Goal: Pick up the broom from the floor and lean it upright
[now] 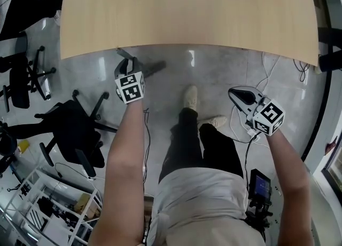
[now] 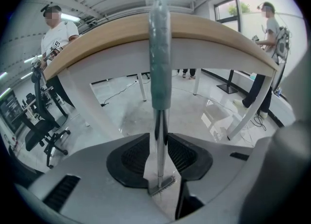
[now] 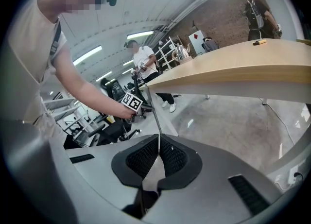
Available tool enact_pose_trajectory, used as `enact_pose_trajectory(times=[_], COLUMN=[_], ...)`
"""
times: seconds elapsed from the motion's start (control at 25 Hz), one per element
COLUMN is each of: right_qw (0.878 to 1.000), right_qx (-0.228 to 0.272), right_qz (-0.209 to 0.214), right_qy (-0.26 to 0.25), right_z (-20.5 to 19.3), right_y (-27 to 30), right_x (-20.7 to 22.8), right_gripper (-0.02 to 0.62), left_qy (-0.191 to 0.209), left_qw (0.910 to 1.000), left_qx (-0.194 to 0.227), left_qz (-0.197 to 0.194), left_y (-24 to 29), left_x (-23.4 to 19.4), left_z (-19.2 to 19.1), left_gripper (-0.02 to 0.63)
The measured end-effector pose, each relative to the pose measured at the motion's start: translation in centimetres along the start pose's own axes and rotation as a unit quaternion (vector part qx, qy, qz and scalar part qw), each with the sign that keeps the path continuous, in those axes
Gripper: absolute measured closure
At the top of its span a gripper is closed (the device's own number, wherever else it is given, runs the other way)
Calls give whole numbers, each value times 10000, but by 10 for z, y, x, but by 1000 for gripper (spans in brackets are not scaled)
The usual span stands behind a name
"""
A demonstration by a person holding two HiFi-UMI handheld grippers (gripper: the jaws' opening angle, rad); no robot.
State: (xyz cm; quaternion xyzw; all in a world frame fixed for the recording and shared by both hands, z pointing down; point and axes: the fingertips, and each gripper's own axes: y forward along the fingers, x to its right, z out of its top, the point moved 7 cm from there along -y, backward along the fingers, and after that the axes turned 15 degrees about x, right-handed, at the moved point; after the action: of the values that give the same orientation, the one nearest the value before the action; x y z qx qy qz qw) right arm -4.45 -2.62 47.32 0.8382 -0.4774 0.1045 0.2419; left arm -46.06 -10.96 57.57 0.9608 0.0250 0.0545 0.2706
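The broom stands upright, its teal grip [image 2: 159,58] leaning on the edge of the wooden table [image 2: 209,29]. Its metal pole runs down to the broom head [image 2: 163,185] on the floor. My left gripper [image 2: 160,143] is open, with the pole between the pads and a thin gap showing on either side of it. From above, the handle top [image 1: 124,54] meets the table [image 1: 187,10] edge just beyond the left gripper [image 1: 125,68]. My right gripper [image 1: 238,94] hangs apart at the right, shut and empty [image 3: 158,139]. From there the pole [image 3: 154,120] shows below the left gripper [image 3: 142,104].
Black office chairs [image 1: 75,127] stand at the left and a white rack [image 1: 43,202] at the lower left. Cables [image 1: 267,69] trail over the grey floor at the right. My feet [image 1: 191,96] are near the table. Other people stand beyond the table [image 2: 56,33].
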Motion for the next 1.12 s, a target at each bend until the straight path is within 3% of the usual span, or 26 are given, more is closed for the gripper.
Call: enact_pose_trajectory(times=[0.16, 0.56, 1.04, 1.12], right_qw=[10000, 10000, 9997, 9994], right_qx=[-8, 24, 83, 122], right_qz=[-27, -85, 24, 75], right_qy=[4, -17, -218, -302], right_z=[-1, -4, 7, 13], right_y=[-2, -11, -13, -13], right_x=[1, 3, -4, -6], right_gripper=[577, 577, 577, 577], left_qy=[46, 133, 92, 66], left_qw=[10000, 9999, 9997, 9997], left_qx=[-8, 47, 196, 214], left_qz=[6, 3, -126, -116], left_y=[2, 1, -37, -50], left_x=[1, 7, 8, 6], left_z=[-1, 3, 3, 0], left_gripper=[450, 423, 429, 488])
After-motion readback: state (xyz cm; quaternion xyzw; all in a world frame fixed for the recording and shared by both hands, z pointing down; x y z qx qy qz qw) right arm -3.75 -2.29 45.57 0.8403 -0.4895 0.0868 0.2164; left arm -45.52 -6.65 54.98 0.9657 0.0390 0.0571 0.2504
